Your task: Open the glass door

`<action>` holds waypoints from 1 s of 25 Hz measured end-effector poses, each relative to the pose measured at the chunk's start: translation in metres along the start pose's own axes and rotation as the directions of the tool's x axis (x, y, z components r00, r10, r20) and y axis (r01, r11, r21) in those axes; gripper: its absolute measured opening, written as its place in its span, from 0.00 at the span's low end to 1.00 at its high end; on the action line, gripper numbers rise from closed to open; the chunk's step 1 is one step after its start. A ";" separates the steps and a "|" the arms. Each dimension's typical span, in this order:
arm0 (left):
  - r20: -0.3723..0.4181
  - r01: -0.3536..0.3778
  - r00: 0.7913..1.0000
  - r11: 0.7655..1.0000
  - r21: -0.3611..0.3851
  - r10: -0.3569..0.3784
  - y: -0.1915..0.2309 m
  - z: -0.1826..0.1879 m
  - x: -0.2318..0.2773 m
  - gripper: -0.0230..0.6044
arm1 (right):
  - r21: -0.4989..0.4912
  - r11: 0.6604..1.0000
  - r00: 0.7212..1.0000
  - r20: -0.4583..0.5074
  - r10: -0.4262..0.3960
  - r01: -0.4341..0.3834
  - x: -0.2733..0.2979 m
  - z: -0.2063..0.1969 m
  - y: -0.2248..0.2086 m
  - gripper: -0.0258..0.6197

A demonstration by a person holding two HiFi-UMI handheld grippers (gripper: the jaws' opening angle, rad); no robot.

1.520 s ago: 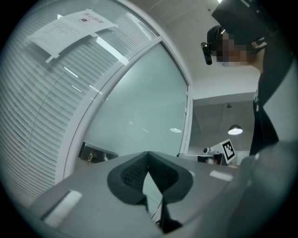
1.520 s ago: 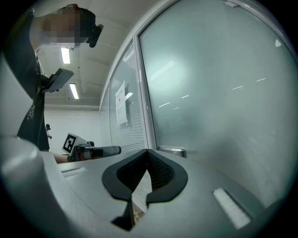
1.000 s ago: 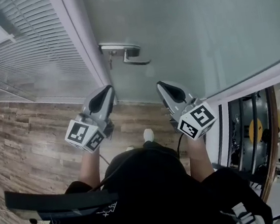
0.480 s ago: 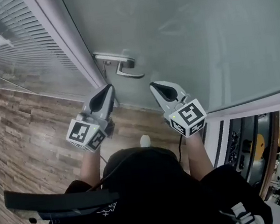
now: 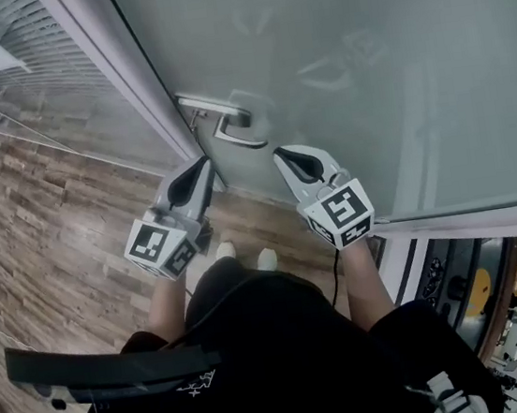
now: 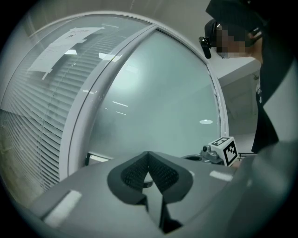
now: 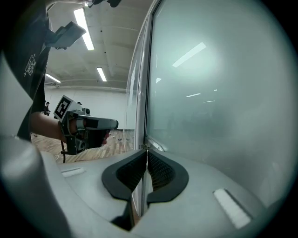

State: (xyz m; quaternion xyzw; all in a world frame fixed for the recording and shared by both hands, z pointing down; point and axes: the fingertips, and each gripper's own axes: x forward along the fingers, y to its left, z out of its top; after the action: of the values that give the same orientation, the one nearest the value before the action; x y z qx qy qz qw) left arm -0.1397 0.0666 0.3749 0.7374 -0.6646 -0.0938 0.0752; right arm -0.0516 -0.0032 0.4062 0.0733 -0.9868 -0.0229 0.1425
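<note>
The person stands right in front of the big frosted glass door (image 5: pixel 363 64). The toes of the white shoes (image 5: pixel 265 258) are close to it, so both arms can reach. The door looks shut against its white door frame (image 5: pixel 135 94). Its shiny silver lever handle (image 5: pixel 229 124) sits at the door's left edge, next to the frame, and nothing is touching it. The left gripper (image 5: pixel 202 164) and the right gripper (image 5: pixel 280 155) are held side by side, both pointing at the door. In the head view the handle is just past their tips and between them. The free end of the lever is nearest the right gripper, so that one will likely do the work. Each gripper has its two jaws pressed together with nothing between them. Closed jaws make one firm tip, which is good for pushing a lever down like a finger. To grab the lever, the jaws would have to open first. The left gripper waits close by, maybe to help push the door.
</note>
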 end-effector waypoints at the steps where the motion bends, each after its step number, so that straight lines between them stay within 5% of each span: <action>1: 0.000 -0.005 1.000 1.000 0.002 0.005 0.002 0.001 -0.001 0.04 | -0.007 1.000 1.000 -0.003 0.005 -0.005 0.003 0.000 0.001 0.06; 9: -0.008 0.009 1.000 1.000 0.003 -0.009 0.016 0.003 -0.001 0.04 | -0.159 0.987 0.993 -0.118 -0.002 -0.016 0.035 -0.012 0.012 0.21; 15: -0.016 0.051 0.999 0.999 -0.009 -0.051 0.029 0.006 0.004 0.04 | -0.343 0.939 0.965 -0.245 -0.098 0.008 0.057 -0.033 0.018 0.28; 19: -0.024 0.094 0.995 0.995 -0.013 -0.094 0.035 0.007 0.010 0.04 | -0.467 0.883 0.937 -0.291 -0.192 0.035 0.069 -0.047 0.019 0.31; 25: -0.031 0.144 0.989 0.989 -0.020 -0.145 0.040 0.009 0.014 0.04 | -0.664 0.745 0.876 -0.323 -0.359 0.060 0.088 -0.062 0.010 0.29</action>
State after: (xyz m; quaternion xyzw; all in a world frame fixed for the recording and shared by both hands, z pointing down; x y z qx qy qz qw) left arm -0.1794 0.0484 0.3754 0.7843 -0.6074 -0.0930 0.0854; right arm -0.1186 -0.0082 0.4903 0.1373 -0.8481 -0.3544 0.3693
